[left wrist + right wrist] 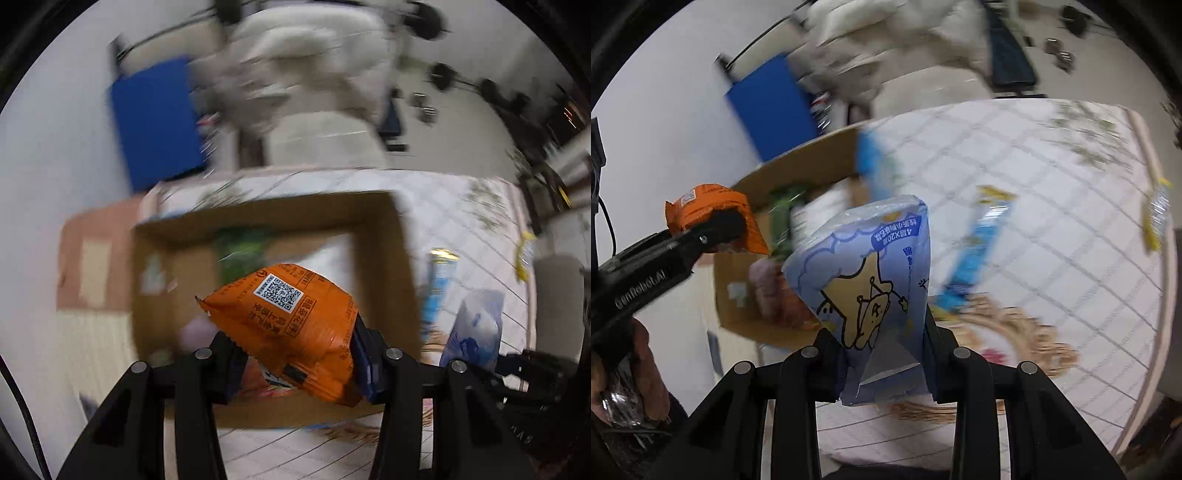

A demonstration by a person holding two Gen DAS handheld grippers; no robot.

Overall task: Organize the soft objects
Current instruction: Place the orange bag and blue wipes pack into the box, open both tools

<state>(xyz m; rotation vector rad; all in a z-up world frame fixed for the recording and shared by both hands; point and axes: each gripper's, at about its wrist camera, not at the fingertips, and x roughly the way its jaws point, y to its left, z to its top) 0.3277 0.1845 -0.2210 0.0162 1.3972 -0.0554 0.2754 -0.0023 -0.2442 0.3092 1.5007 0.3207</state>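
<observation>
My left gripper [295, 350] is shut on an orange snack packet [295, 321] with a QR code, held above an open cardboard box [384, 258]. The same orange snack packet [709, 214] and left gripper [716, 225] show at the left of the right wrist view, over the cardboard box [798, 162]. My right gripper [882, 343] is shut on a light blue tissue pack [871, 280] with a yellow star cartoon, held above the table beside the box. The tissue pack [476, 328] also appears at the right in the left wrist view. Several soft packets, green and pink among them, lie in the box.
A tablecloth [1015, 155] with a grid pattern covers the table. On it lie a blue and yellow packet [979, 240] and a yellow packet [1156, 214]. A blue panel [155, 122] and a person in pale clothing [317, 66] are beyond the box. A hand [639, 365] holds the left gripper.
</observation>
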